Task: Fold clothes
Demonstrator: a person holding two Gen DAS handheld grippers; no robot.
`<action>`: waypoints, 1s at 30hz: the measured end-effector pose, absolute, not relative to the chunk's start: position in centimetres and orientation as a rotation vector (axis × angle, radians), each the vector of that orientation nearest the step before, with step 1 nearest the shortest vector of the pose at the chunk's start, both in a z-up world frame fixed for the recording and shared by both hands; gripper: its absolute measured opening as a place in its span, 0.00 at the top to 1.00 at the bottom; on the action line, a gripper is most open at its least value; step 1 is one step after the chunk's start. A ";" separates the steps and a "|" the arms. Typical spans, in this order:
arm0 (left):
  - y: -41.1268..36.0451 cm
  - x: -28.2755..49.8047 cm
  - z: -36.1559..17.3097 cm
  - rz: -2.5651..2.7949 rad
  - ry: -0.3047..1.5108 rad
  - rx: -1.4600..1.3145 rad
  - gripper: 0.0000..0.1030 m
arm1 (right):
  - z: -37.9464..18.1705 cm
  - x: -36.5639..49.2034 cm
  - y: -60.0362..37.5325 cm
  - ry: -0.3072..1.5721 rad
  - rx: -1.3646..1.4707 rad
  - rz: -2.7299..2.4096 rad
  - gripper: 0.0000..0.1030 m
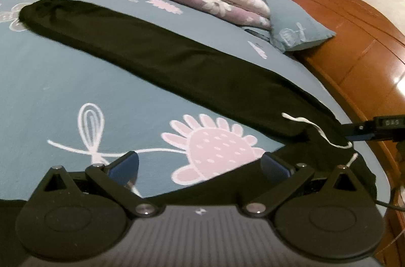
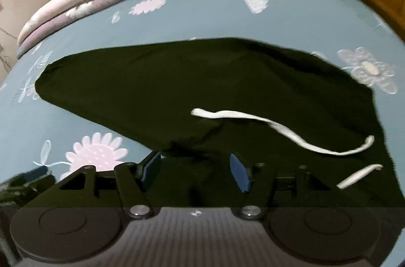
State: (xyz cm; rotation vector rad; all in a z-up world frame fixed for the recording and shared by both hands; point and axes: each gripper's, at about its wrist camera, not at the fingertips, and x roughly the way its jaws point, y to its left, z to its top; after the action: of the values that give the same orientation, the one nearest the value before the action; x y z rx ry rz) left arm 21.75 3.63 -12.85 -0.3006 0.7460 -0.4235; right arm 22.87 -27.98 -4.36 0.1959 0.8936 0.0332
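Black trousers [image 1: 157, 52] lie flat, folded lengthwise into one long strip running from upper left to lower right, with a white drawstring [image 2: 278, 128] loose across the waist end at lower right.

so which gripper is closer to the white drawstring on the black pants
Right. The right gripper hovers over the waist of the black pants, with the drawstring just ahead of its jaws. The left gripper sits further off, over the sheet.

Dim, motion-blurred, fisheye-warped edges
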 end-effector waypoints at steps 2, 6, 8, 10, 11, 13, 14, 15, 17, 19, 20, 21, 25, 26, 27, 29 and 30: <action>3.1 21.3 -12.6 -0.444 0.741 -0.286 0.01 | -5.4 22.4 -29.7 0.863 0.253 0.037 0.36; 1.6 20.6 -11.6 -0.532 0.719 -0.294 0.01 | -7.6 22.3 -33.0 0.808 0.391 0.058 0.36; 0.3 20.8 -10.9 -0.581 0.719 -0.322 0.01 | -8.3 23.0 -34.2 0.792 0.448 0.102 0.36; -2.0 21.4 -10.4 -0.649 0.746 -0.314 0.01 | -8.8 23.5 -35.3 0.767 0.507 0.138 0.36; -3.7 21.8 -10.3 -0.670 0.763 -0.285 0.01 | -9.1 23.6 -35.8 0.741 0.533 0.154 0.36; -7.0 22.5 -10.4 -0.703 0.807 -0.215 0.01 | -10.0 23.1 -36.7 0.668 0.577 0.188 0.32; -8.6 23.0 -10.4 -0.719 0.821 -0.173 0.01 | -10.5 22.7 -37.0 0.639 0.595 0.211 0.32; -10.0 23.7 -10.6 -0.720 0.835 -0.136 0.01 | -10.9 22.7 -37.2 0.655 0.595 0.227 0.32; -12.4 25.1 -11.1 -0.720 0.863 -0.082 0.01 | -10.9 22.6 -37.4 0.668 0.553 0.242 0.32; -13.7 26.4 -12.0 -0.719 0.905 -0.082 0.01 | -10.7 21.8 -37.7 0.639 0.506 0.258 0.31; -14.1 27.1 -12.5 -0.720 0.930 -0.097 0.01 | -10.8 21.3 -38.0 0.632 0.503 0.261 0.30; -14.6 27.8 -13.0 -0.721 0.956 -0.113 0.01 | -10.8 21.0 -38.5 0.632 0.517 0.264 0.30; -15.6 29.1 -14.5 -0.798 1.012 -0.221 0.01 | -10.5 20.3 -40.2 0.618 0.582 0.252 0.30; -16.0 29.5 -14.7 -0.813 1.005 -0.231 0.01 | -10.4 20.3 -40.5 0.609 0.596 0.248 0.30; -16.3 29.8 -14.8 -0.828 0.998 -0.241 0.01 | -10.4 20.3 -40.8 0.599 0.613 0.243 0.30; -16.9 30.8 -15.1 -0.844 0.995 -0.274 0.01 | -10.2 20.5 -41.1 0.596 0.643 0.246 0.30; -17.2 31.4 -15.2 -0.850 0.993 -0.284 0.01 | -10.2 20.6 -41.2 0.594 0.651 0.251 0.30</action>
State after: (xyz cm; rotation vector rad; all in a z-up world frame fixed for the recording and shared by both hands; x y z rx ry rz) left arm 31.39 -17.23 -15.21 -0.2839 0.9929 -0.8500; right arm 20.56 -41.18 -10.18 0.6513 0.5941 0.2508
